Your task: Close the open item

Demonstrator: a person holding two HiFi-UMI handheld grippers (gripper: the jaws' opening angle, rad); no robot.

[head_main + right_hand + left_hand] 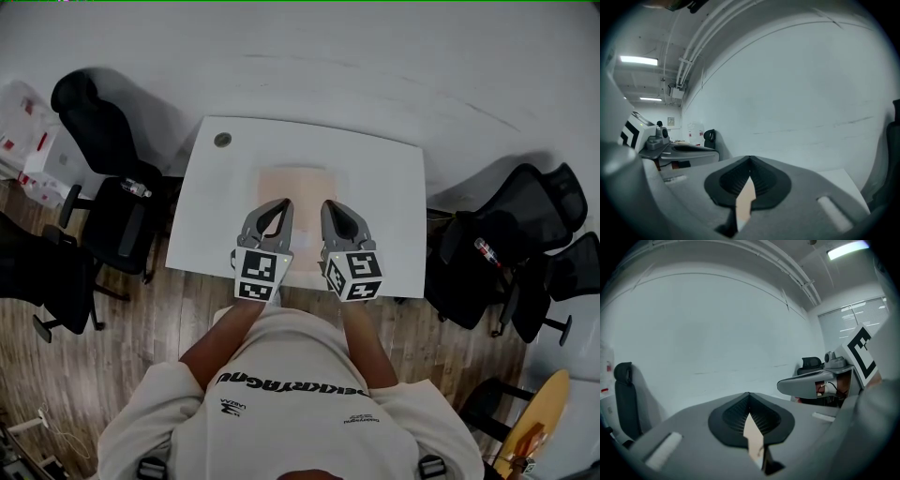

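A flat pale tan item [296,180] lies in the middle of the white table [216,225]; I cannot tell from above what it is or whether it is open. Both grippers hover side by side over the table's near half, pointing at the tan item. The left gripper [281,202] and the right gripper [328,204] are shut with nothing between the jaws. In the left gripper view the jaws [749,397] meet at the tips, and a tan sliver [753,439] shows below them. The right gripper view shows the same: tips [750,160] together, tan sliver [744,202] beneath.
A small dark round object [222,140] sits at the table's far left corner. Black office chairs stand at the left [108,169] and right [511,239] of the table; a bottle [137,188] lies on the left chair. A white wall is beyond the table.
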